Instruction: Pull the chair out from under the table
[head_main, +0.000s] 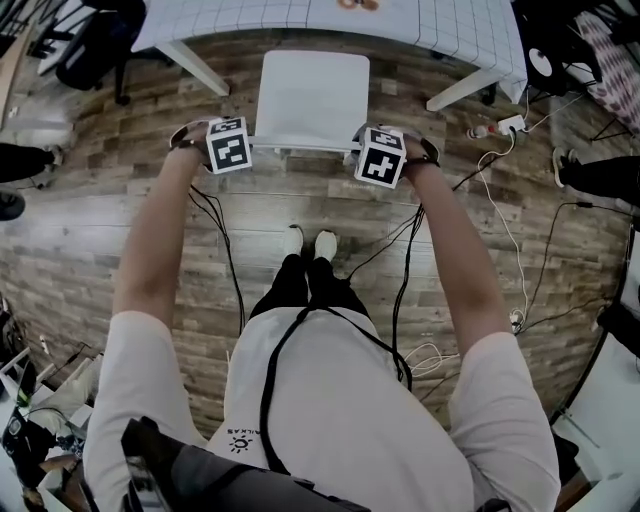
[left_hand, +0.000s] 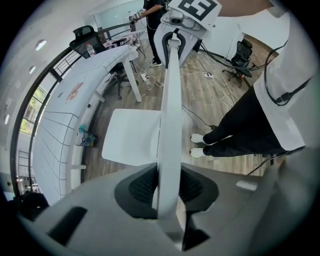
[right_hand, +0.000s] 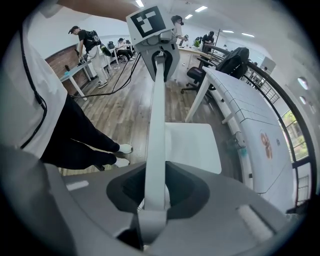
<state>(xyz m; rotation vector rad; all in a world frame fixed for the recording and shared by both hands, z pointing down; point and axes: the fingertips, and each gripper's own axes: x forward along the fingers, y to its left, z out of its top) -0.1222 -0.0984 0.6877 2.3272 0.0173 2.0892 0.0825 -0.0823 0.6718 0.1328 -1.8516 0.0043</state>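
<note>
My feet (head_main: 308, 243): They stand right behind the chair (head_main: 312, 100). If I pull and do not step back, the chair could bump my legs.
Cables (head_main: 408, 262): They lie on the floor (head_main: 120, 230) by my shoes. I could trip on one, or a chair leg could catch one.
Left hand-held gripper (left_hand: 167, 190): It points down and pinches the top edge of the chair back (left_hand: 170, 115). The edge is thin and smooth, so the pads could slide off if I tug hard.
Right hand-held gripper (right_hand: 152, 192): It pinches the same edge, further along. If one side pulls more than the other, the chair could turn and twist out of a grip.
Chair: Its white seat shows almost whole, just in front of the worktop (head_main: 440, 30). I think it is nearly out, but I cannot see its legs under the seat.
Tipping: I hold the chair high up. If a leg snags on the floor boards, it could tip toward me.
Worktop legs (head_main: 195, 68): One stands on each side of the seat. A crooked pull could knock the chair into one and shake the worktop.
</note>
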